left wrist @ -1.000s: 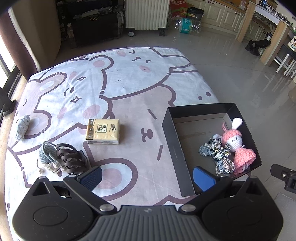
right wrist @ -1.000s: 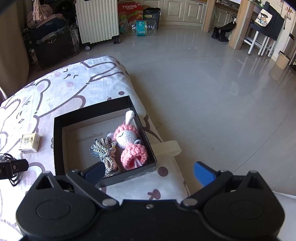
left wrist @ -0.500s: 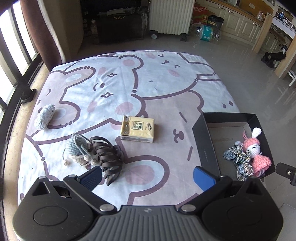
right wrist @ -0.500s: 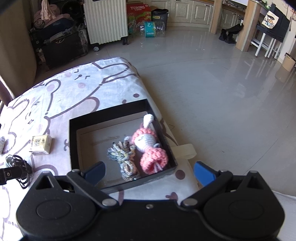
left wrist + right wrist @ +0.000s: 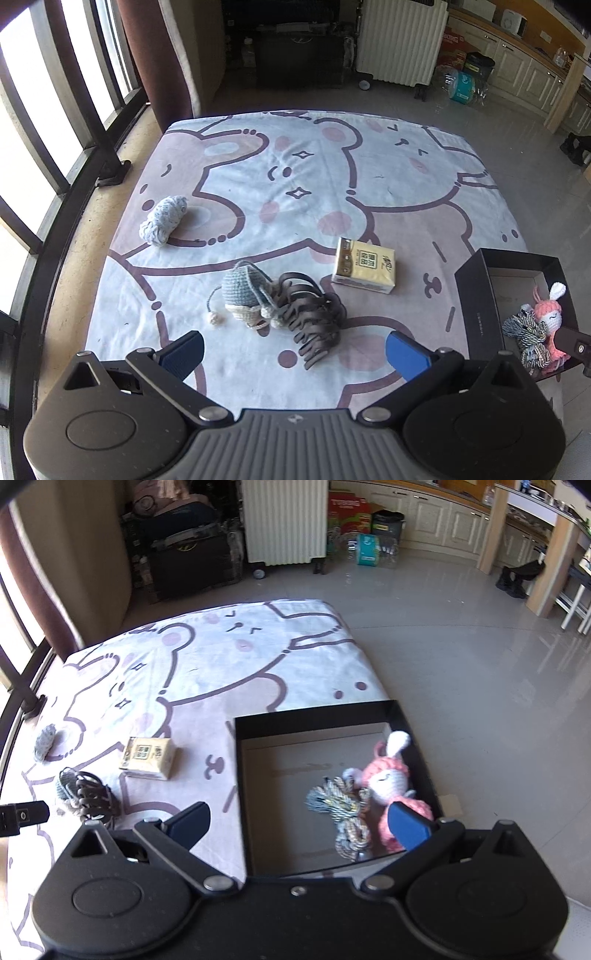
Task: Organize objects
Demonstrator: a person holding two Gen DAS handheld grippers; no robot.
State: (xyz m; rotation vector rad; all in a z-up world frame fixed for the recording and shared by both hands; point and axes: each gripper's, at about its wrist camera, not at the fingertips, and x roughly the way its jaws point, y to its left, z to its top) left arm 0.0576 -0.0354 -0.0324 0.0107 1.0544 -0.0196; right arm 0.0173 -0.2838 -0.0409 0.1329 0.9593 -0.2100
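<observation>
A cartoon-bear sheet (image 5: pixel 303 177) covers a low surface; its far half lies bare. A black box (image 5: pixel 314 720) sits at the sheet's right edge beside open floor (image 5: pixel 480 672). Inside, against the right wall, lie a pink crochet bunny (image 5: pixel 391 779), ears pointing away, and a rope bundle (image 5: pixel 343 812). The left gripper (image 5: pixel 293 354), fingers wide apart and empty, hovers over a brown hair claw (image 5: pixel 310 321), its long axis running diagonally, touching a blue knitted pouch (image 5: pixel 240 288). A yellow tissue pack (image 5: pixel 364 269) lies nearby. The right gripper (image 5: pixel 299 823) is spread open over the box.
</observation>
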